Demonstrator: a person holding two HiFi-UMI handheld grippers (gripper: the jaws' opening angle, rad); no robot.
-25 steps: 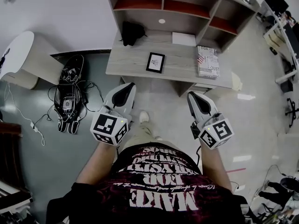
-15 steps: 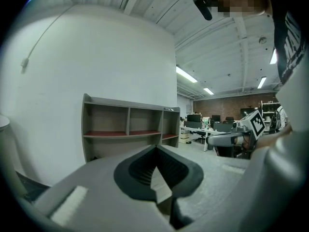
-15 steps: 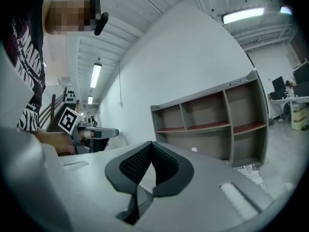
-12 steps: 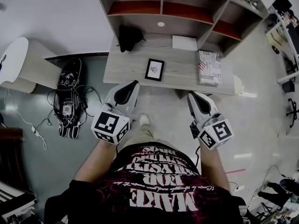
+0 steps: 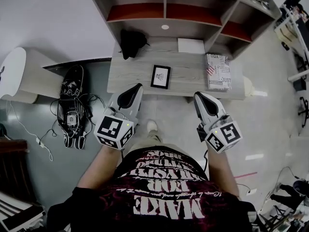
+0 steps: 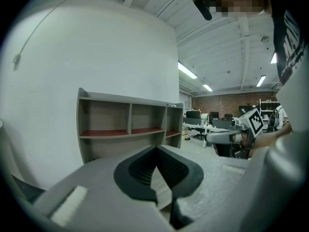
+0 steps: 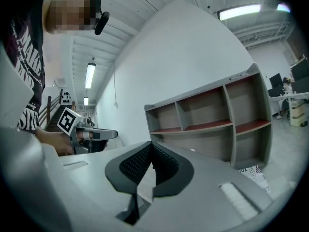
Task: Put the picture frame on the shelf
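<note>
A small black picture frame (image 5: 161,76) lies flat near the middle of the grey desk (image 5: 130,74). Behind it an open shelf unit (image 5: 166,11) with red-lined upper compartments stands against the wall. My left gripper (image 5: 137,88) hovers short of the desk's front edge, left of the frame, shut and empty. My right gripper (image 5: 196,97) is held level with it, right of the frame, also shut and empty. In the left gripper view the shut gripper (image 6: 155,150) points at the shelf unit (image 6: 130,129). The right gripper view shows its shut gripper (image 7: 150,145) facing the shelf unit (image 7: 212,122).
A black bag (image 5: 131,41), a white sheet (image 5: 191,45) and a printed magazine (image 5: 218,71) sit on the desk. Dark gear with tangled cables (image 5: 72,108) lies on the floor to the left, next to a white round table (image 5: 19,74).
The desk and shelf have drawn slightly closer and larger in the head view. Both grippers keep the same pose, shut and apart from the frame.
</note>
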